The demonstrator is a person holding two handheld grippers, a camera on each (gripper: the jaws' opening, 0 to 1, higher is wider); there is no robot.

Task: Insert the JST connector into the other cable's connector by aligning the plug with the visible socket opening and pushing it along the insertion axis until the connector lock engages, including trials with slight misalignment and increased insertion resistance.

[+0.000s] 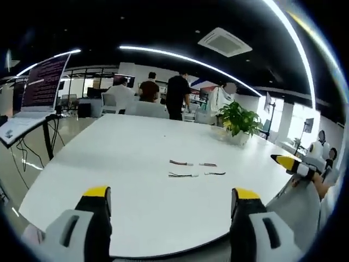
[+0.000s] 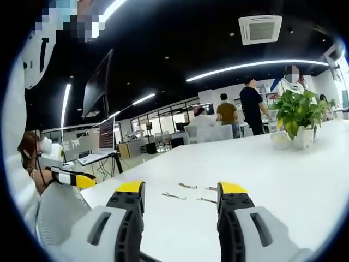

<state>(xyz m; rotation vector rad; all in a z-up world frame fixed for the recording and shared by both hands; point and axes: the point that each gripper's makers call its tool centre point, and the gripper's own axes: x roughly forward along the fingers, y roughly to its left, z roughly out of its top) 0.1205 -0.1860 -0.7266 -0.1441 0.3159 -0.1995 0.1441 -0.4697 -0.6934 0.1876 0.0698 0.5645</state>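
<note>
- Left gripper [image 1: 169,199]: jaws spread wide, yellow-tipped, nothing between them, held above the near edge of the white table [image 1: 125,158].
- Ahead of those jaws and slightly toward the right one, well apart from both: four short cables [image 1: 193,169] lying loose on the tabletop in two rows, none joined to another; connector ends too small to make out.
- Right gripper [image 2: 180,191]: jaws likewise apart and empty, over the table's near edge.
- Just beyond its tips, framed between the two jaws: the same cables [image 2: 188,192], flat on the white surface.
- Farther off to the right of both tools: potted plant [image 2: 297,117] standing on the table.
- Beyond the far edge of the table: several people [image 1: 177,95] standing or seated.
- Far left of the left tool: laptop [image 1: 32,98] on a stand, screen lit.
</note>
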